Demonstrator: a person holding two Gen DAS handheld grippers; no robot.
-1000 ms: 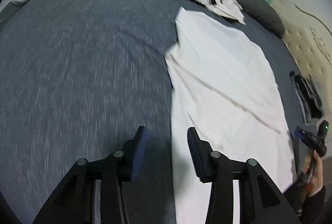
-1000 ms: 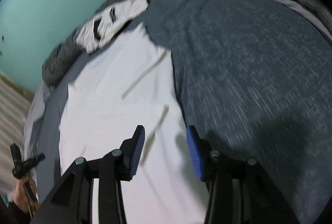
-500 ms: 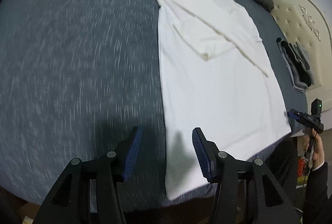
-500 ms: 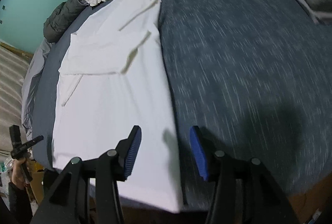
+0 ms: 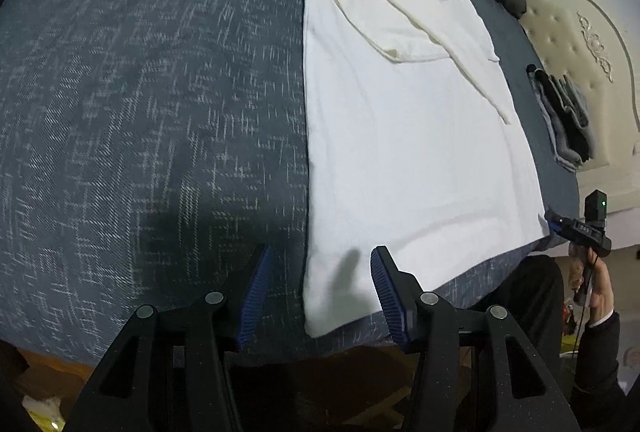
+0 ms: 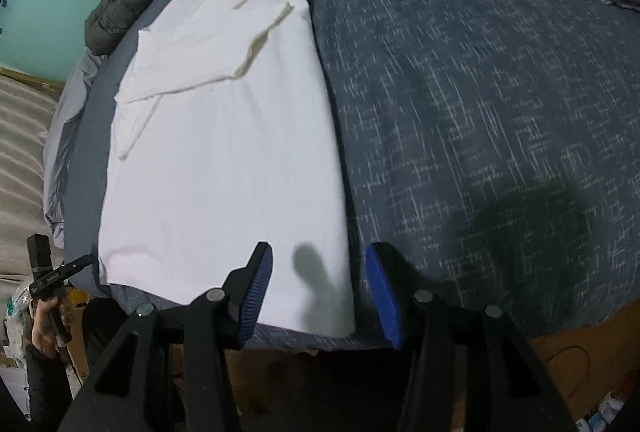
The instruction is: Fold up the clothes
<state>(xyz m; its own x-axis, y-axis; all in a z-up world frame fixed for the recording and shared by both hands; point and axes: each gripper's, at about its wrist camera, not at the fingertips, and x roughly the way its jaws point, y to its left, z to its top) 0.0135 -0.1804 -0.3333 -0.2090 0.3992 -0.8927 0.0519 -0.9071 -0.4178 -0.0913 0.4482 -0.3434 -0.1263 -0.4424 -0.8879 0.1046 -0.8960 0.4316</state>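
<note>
Both grippers' fingers parted, empty, now over white garment [image 5: 408, 135] hem, previously mid-cloth

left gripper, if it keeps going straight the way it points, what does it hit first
Most likely the near corner of the white shirt lying flat on the blue bedspread. The left gripper is open, with that hem corner framed between its fingers, nothing held; depth is hard to judge.

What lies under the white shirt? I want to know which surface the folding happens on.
The white shirt lies flat on a dark blue flecked bedspread, visible all around it. Whatever sits directly beneath the shirt is covered.
</note>
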